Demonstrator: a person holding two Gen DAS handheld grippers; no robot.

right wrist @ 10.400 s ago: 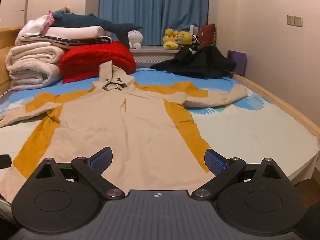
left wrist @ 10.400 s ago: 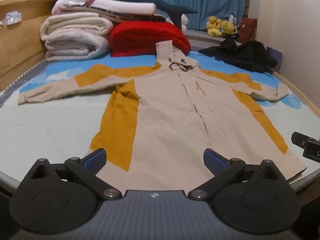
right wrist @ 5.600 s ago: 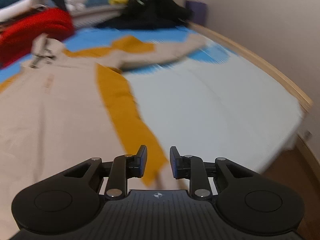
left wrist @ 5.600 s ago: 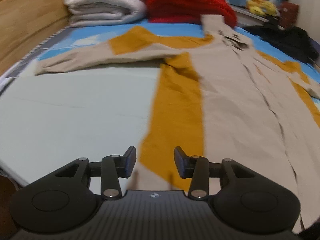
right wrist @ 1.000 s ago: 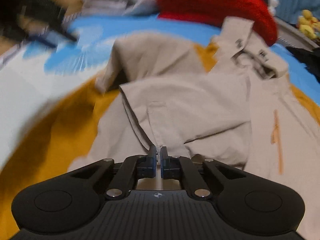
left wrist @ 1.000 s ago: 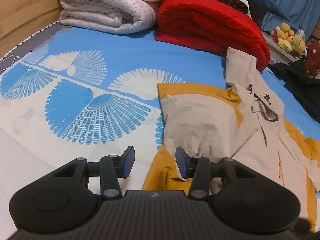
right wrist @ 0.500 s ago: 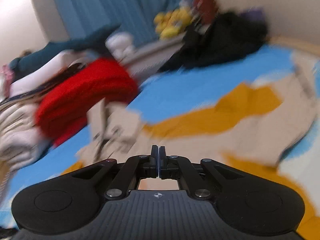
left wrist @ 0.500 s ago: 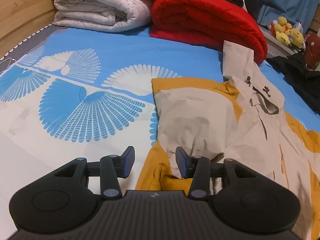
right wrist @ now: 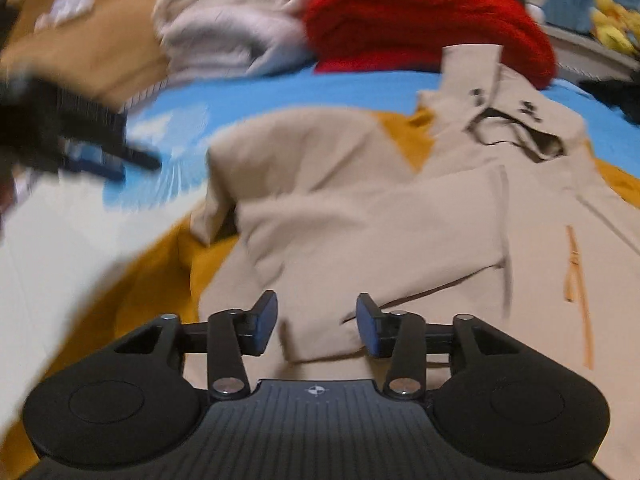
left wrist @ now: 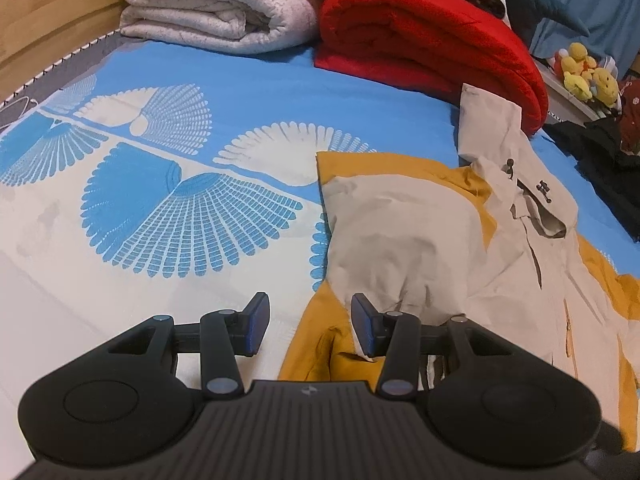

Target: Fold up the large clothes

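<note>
While jacket lies hood-away lengthwise | left gripper jaws apart, empty | right gripper jaws opening.

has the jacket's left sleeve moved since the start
Yes. The sleeve once stretched out over the blue-patterned sheet toward the wooden bed side; now it lies folded inward across the jacket body.
</note>
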